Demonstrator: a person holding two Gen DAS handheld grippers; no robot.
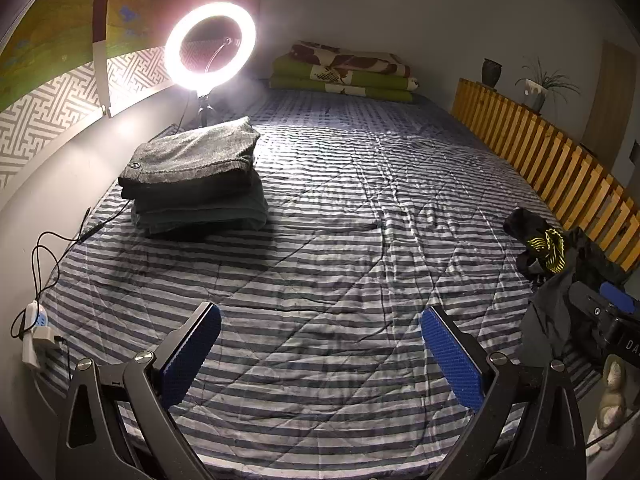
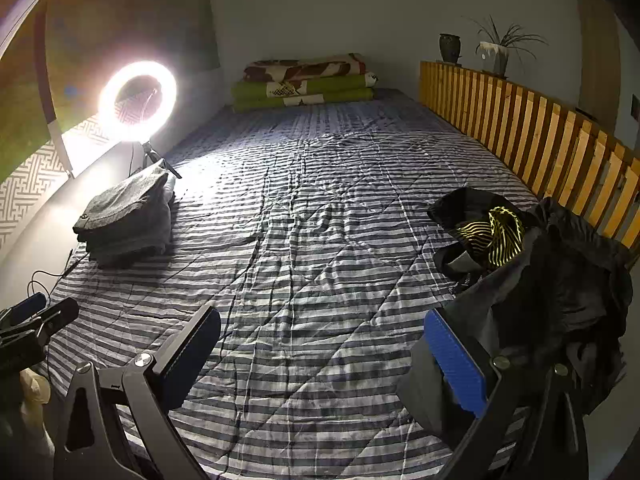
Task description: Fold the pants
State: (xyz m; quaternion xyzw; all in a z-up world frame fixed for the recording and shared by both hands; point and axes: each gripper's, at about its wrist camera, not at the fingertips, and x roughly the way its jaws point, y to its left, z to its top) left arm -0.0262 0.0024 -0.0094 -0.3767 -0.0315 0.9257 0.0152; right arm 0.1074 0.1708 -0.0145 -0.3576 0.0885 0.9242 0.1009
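Note:
A crumpled pair of black pants (image 2: 552,280) with a yellow-striped lining lies at the right edge of the striped quilt (image 2: 312,208). Its cloth bunches against the outer side of my right gripper's (image 2: 322,336) right finger, and a dark fold hangs beside the blue pad. That gripper is open, with only quilt between its fingers. My left gripper (image 1: 320,332) is open too, over bare quilt, well left of the black pants (image 1: 548,252). A stack of folded grey and dark pants (image 1: 196,176) sits far left, by the light.
A lit ring light (image 1: 210,46) on a small tripod stands behind the stack. A cable and power strip (image 1: 34,320) lie along the left wall. A wooden slatted rail (image 1: 540,148) with potted plants bounds the right side. Folded blankets (image 1: 344,72) are at the far end.

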